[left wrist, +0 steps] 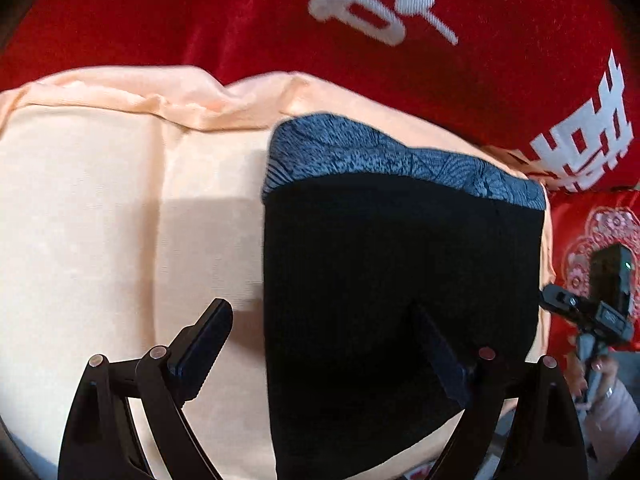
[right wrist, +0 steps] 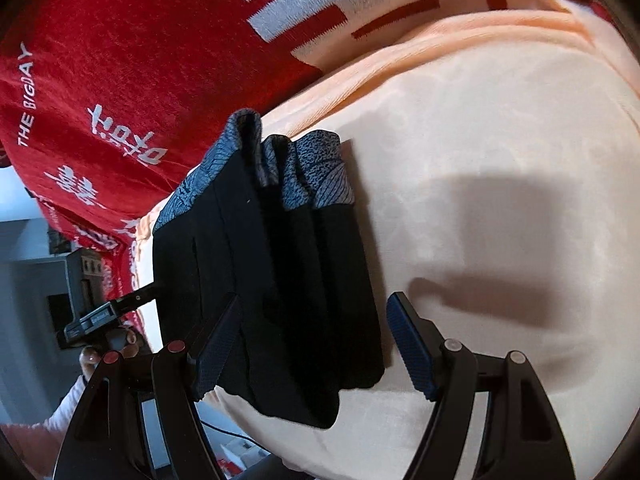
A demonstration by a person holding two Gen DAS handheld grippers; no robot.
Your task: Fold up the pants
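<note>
The black pants (left wrist: 400, 272) lie folded into a compact stack on the peach sheet (left wrist: 100, 220), with a blue patterned waistband (left wrist: 380, 156) at the far end. In the right wrist view the pants (right wrist: 280, 300) show several stacked layers. My left gripper (left wrist: 324, 352) is open above the stack's near edge, one finger over the sheet and one over the pants. My right gripper (right wrist: 316, 344) is open and straddles the stack's near end. Neither holds cloth. The right gripper also shows in the left wrist view (left wrist: 580, 312), and the left gripper shows in the right wrist view (right wrist: 104, 316).
A red blanket with white characters (left wrist: 400, 40) lies beyond the peach sheet, also in the right wrist view (right wrist: 120, 80). A red patterned cushion (left wrist: 600, 232) is at the right. Grey furniture (right wrist: 40, 280) stands beside the bed's edge.
</note>
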